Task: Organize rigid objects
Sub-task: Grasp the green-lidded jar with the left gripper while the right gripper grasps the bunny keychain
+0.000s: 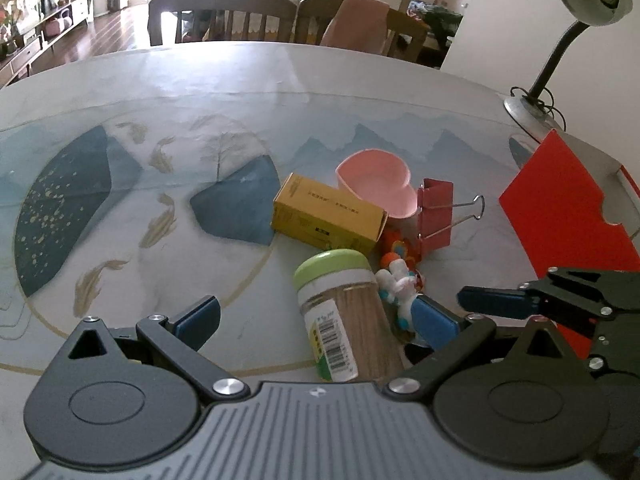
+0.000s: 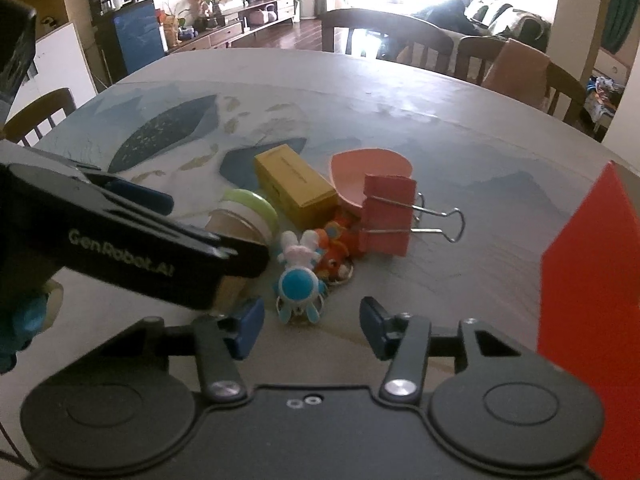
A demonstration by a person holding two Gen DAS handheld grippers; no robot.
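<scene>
A toothpick jar (image 1: 340, 312) with a green lid lies on its side between the fingers of my left gripper (image 1: 318, 320), which is open and straddles it without squeezing. A blue-and-white toy figure (image 2: 298, 284) lies just ahead of my right gripper (image 2: 312, 328), also open with nothing in it. Behind it are an orange toy (image 2: 336, 248), a red binder clip (image 2: 386, 216), a yellow box (image 2: 294, 186) and a pink heart-shaped dish (image 2: 368, 172). In the right wrist view the left gripper's body covers part of the jar (image 2: 244, 216).
A red box (image 1: 568, 216) stands open at the right, close to the right gripper's blue fingertip (image 1: 492, 302). A desk lamp (image 1: 560, 60) stands at the table's far right edge. Wooden chairs (image 1: 224, 16) line the far side. The patterned tablecloth (image 1: 120, 200) stretches left.
</scene>
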